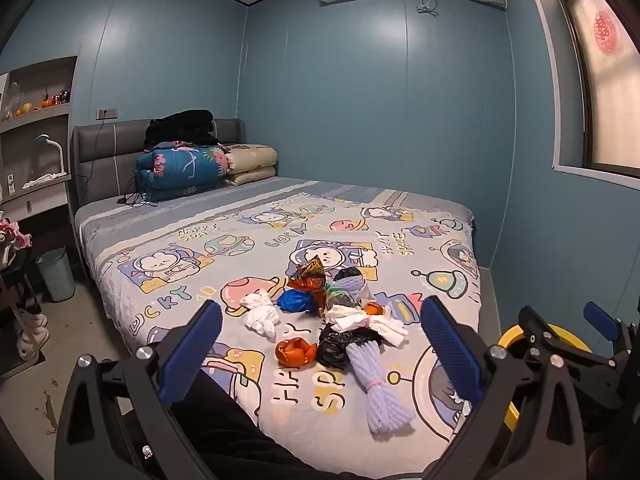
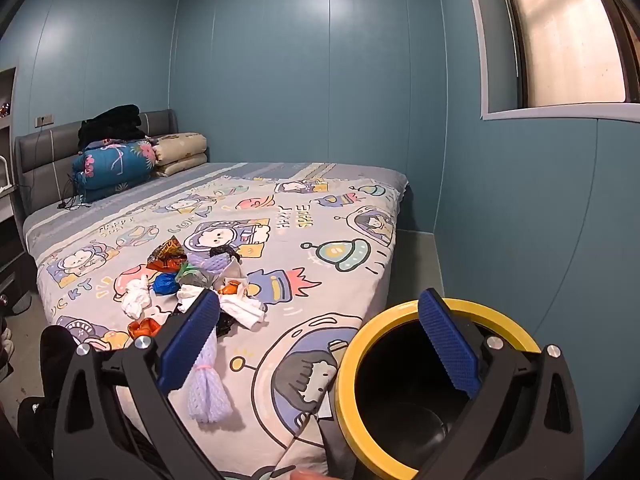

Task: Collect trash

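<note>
Hovering over the near end of the bed (image 1: 168,240), the left tool (image 1: 320,344) has its jaws spread wide with nothing between them. So does the right tool (image 2: 320,340). A trash pile (image 1: 332,320) lies on the cartoon sheet; a yellow-rimmed bin (image 2: 352,360) stands just beside the bed's corner.

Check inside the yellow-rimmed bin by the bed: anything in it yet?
The right wrist view looks into the yellow-rimmed bin: dark interior, bare bottom where visible, no trash seen. The right gripper's finger hides part of the inside.
</note>
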`<state>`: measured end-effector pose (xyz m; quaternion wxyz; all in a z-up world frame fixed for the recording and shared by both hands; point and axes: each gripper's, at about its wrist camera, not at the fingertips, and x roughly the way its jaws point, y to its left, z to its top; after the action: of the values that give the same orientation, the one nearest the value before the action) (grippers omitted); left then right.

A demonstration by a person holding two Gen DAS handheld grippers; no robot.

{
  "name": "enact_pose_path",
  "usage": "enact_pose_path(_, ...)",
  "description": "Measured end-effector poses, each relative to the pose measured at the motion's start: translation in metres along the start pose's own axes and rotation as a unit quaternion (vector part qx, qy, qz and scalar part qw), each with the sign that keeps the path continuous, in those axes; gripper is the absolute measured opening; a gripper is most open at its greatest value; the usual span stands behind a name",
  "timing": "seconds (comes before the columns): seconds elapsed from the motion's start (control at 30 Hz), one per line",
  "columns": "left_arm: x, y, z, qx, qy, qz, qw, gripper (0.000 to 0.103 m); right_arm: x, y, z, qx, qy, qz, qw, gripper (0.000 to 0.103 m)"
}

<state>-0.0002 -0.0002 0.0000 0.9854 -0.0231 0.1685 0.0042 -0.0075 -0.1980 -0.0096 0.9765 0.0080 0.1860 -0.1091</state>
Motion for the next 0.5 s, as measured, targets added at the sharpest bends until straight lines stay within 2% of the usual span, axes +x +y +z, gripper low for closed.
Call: enact_pose_path(0.5,0.0020,0.0050,0.0013,-0.005,0.007,0.000,1.0000,0.096,0.0027,0.0013,-0.0025,-0.001,0.006,0.002,1.000,0.095)
